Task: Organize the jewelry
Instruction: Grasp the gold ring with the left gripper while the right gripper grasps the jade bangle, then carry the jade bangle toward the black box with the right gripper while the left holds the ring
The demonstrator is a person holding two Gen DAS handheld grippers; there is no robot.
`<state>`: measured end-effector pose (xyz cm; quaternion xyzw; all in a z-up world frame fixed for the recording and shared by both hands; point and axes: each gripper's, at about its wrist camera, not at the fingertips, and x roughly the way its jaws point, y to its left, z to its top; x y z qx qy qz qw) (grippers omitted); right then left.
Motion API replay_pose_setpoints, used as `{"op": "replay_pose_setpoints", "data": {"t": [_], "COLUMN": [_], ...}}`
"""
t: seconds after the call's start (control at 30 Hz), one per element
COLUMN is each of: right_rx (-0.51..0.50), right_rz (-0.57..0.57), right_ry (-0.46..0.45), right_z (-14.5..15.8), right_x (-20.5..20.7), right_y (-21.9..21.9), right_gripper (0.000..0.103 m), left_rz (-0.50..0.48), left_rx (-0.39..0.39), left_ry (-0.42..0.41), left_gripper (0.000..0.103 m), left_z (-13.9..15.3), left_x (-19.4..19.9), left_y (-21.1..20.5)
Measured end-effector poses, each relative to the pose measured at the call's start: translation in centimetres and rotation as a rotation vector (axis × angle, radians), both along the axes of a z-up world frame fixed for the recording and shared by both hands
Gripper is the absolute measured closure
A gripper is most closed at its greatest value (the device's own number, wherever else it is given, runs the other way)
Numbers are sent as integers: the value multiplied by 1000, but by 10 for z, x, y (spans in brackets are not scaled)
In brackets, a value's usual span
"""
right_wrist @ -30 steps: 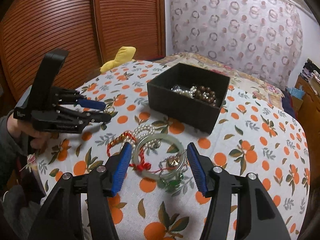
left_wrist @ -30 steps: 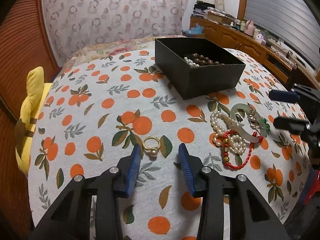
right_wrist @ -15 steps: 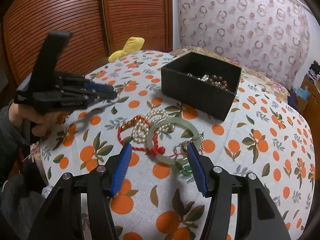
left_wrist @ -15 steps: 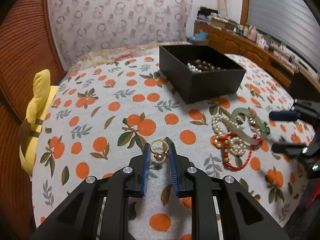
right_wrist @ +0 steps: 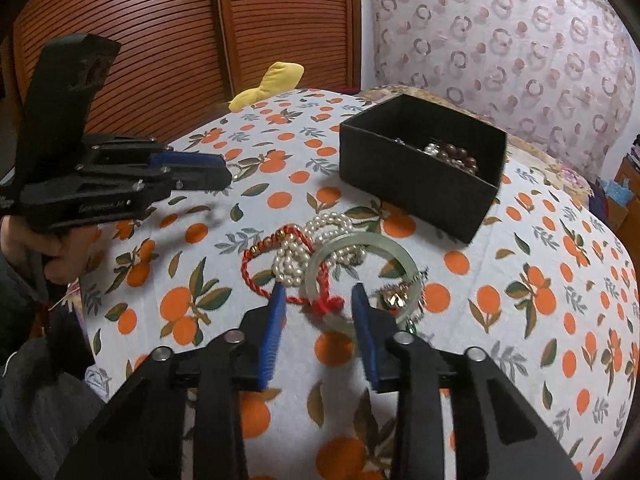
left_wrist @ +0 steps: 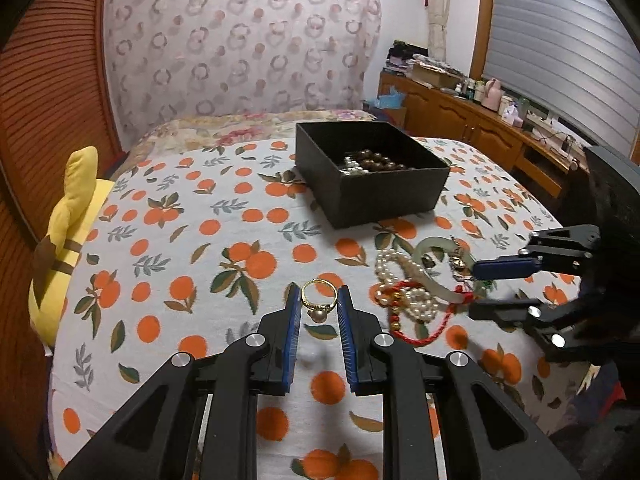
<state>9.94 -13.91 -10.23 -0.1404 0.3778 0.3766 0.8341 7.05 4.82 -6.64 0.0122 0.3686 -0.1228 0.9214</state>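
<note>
Two tongs on the go: my left gripper (left_wrist: 319,307) had pinched the gold pearl ring (left_wrist: 318,300), lifted just off the cloth. My right gripper (right_wrist: 318,300) was closing around the jade bangle (right_wrist: 366,272), not yet gripping. Best keep the squeeze steady until over the black box (left_wrist: 372,176). Orange-print tablecloth (left_wrist: 192,240), cluttered bedroom.
</note>
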Motion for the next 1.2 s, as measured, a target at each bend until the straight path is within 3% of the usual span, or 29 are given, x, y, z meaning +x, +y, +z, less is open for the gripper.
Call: {"op": "replay_pose_setpoints", "data": {"t": [0.17,0.23,0.47,0.77,1.2], "right_rx": [-43,-66,-79,149,356], "right_rz": [16,23,42,13,-49], "right_ry": [-10,-9,-32,36,140], "right_z": [-4,-8,-6,28,51], "right_x": [8,10,9,24,53], "right_y": [12,16,19,-9,-39], "right_gripper": [70,80,93,93,93], "left_rz": [-5,-10,-15,-6,-13], "left_rx": [-7,-10,-20,-33,-50], "left_ry": [-1,0,0,-8,-43], "left_gripper": [86,86,86,86,86], "left_z": [-2,-2,-5,-3,12], "left_x": [-1,-1,-1,3,10], "left_y": [-4,-6,-8,-7,-14]}}
